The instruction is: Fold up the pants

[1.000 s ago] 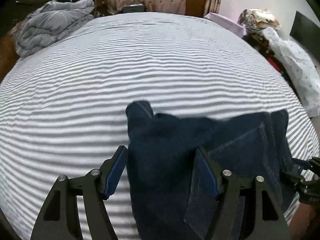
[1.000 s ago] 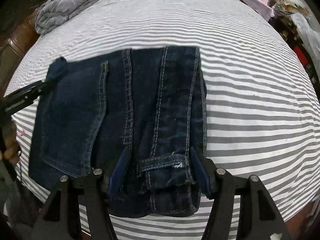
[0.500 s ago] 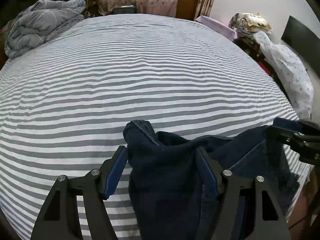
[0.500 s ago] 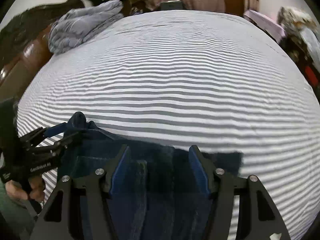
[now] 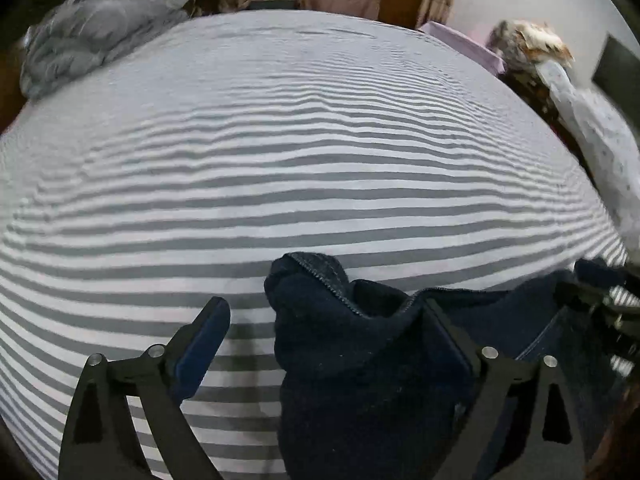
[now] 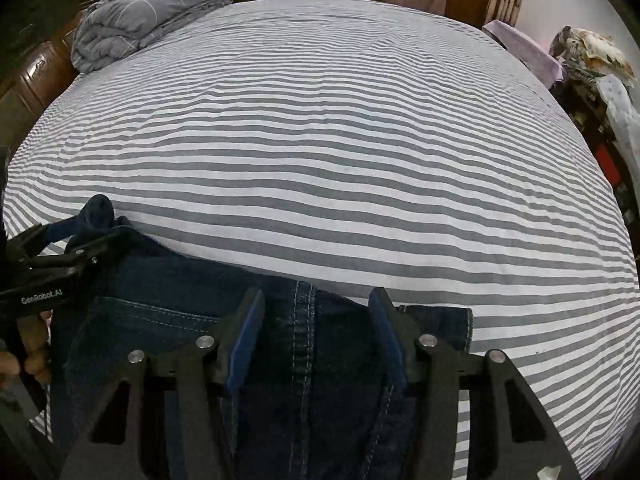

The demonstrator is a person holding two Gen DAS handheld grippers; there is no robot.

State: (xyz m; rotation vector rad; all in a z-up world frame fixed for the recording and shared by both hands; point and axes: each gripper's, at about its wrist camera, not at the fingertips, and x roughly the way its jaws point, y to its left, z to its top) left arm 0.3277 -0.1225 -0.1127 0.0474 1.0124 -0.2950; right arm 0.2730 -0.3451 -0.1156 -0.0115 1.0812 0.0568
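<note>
Dark blue jeans [image 6: 168, 320] lie folded at the near edge of the striped bed [image 6: 320, 140]. In the right wrist view my right gripper [image 6: 316, 336] stands with jaws apart and the jeans' seamed middle fold between the blue pads. My left gripper [image 6: 86, 232] shows at the left, at the jeans' far left corner. In the left wrist view the left gripper [image 5: 324, 328] has its jaws wide apart, with a bunched corner of the jeans [image 5: 352, 344] draped against its right finger. The right gripper [image 5: 600, 292] shows at the right edge.
A crumpled grey quilt [image 6: 148, 12] lies at the bed's far left corner. A wooden cabinet [image 6: 24, 80] stands left of the bed. Pillows and cloths [image 6: 592, 52] are piled at the right. A curtain and a door are at the back.
Both grippers pulled back toward the bed's near edge with the jeans, which a second ago lay spread flat further up the bed. More bare striped sheet now shows ahead.
</note>
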